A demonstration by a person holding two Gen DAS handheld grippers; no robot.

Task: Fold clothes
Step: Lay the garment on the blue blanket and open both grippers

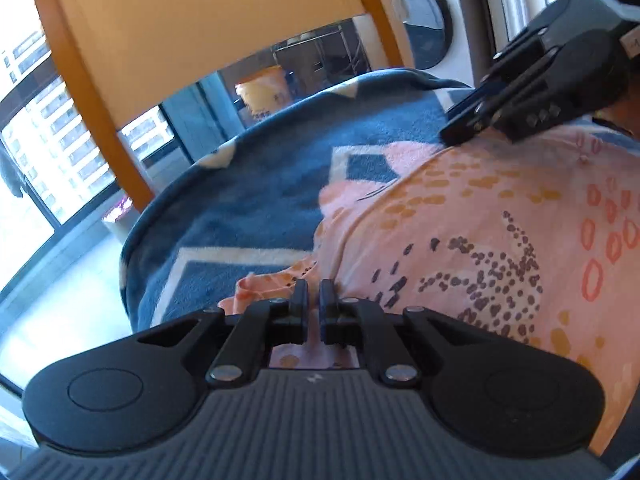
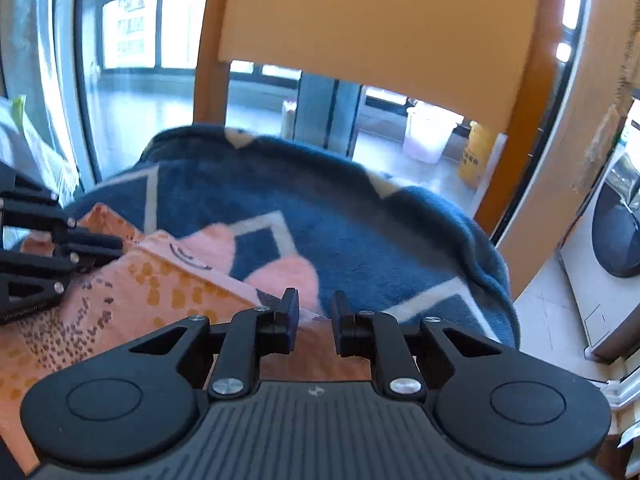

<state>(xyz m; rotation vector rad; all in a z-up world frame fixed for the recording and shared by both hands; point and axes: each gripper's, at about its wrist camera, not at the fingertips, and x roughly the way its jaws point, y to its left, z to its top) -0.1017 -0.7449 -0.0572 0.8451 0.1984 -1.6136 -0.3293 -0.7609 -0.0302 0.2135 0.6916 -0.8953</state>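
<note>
Ahead of both tongs rises a wooden chair (image 2: 384,28), its tan back panel framed in orange wood, with windows and a bare floor visible past it. Over the chair's seat lies a blue blanket (image 2: 360,216) with white geometric lines, spreading forward and to either side of both tools. On top of that blanket rests the pink garment (image 1: 480,216), printed with orange dabs, dark speckles and coral rings; it fills the area to the right of the left gripper (image 1: 314,292) and lies to the left of and under the right gripper (image 2: 316,312). A straight folded edge of the garment runs diagonally toward the right tool's fingers. To the far right of the right tool stands a washing machine (image 2: 616,236) with a dark round door. The left tongs are clenched on a bunched pink edge of the garment, with cloth showing in the narrow slot between the fingers and just ahead of them. The right tongs stand released, a clear gap between the fingers, hovering above the garment's edge with nothing pinched between them.
</note>
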